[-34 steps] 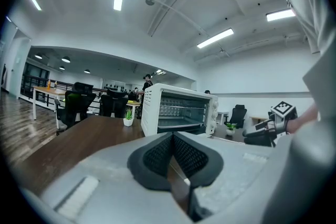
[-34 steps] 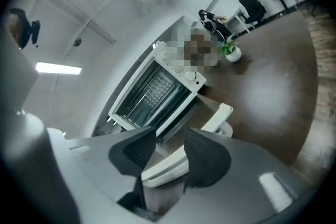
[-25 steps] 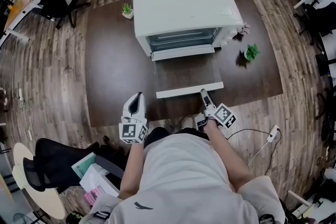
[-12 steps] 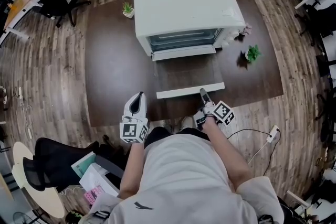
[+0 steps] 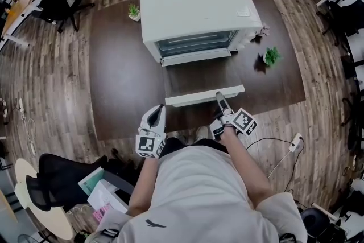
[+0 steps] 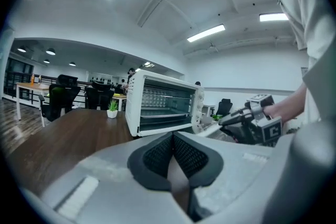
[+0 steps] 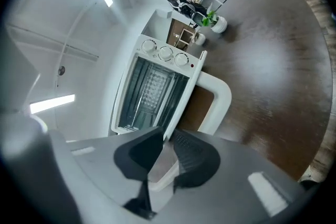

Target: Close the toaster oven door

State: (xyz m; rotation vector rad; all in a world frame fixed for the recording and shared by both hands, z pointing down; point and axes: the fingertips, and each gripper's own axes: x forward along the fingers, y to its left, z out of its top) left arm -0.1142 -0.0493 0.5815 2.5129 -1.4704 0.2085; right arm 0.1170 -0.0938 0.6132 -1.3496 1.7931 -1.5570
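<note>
Right now the toaster oven (image 5: 196,8) sits toward the far side of the dark bench (image 5: 119,77), its front facing me and its door (image 5: 199,77) open, folded down and out toward the bench's near edge. The white handle (image 5: 193,98) runs along the door's near edge.

My right gripper (image 5: 219,98) is at the right-hand end of that handle. Its jaws have just been closing, and in the right gripper view the white bar stands between them with both dark pads against it, so I read it as pinching the handle. Beyond the jaws I see the oven's open cavity with its wire rack, and three knobs (image 7: 165,52) in a row on the control panel.

My left gripper (image 5: 156,116) hovers just off the bench's near edge, left of the door and apart from it. Its jaws are pressed together with nothing between them. It points at the oven's front, and its view shows the right gripper off to the side.

A small potted plant (image 5: 133,11) stands at the oven's left rear corner, and a green plant (image 5: 272,56) stands on the bench to its right, both apart from the door.
</note>
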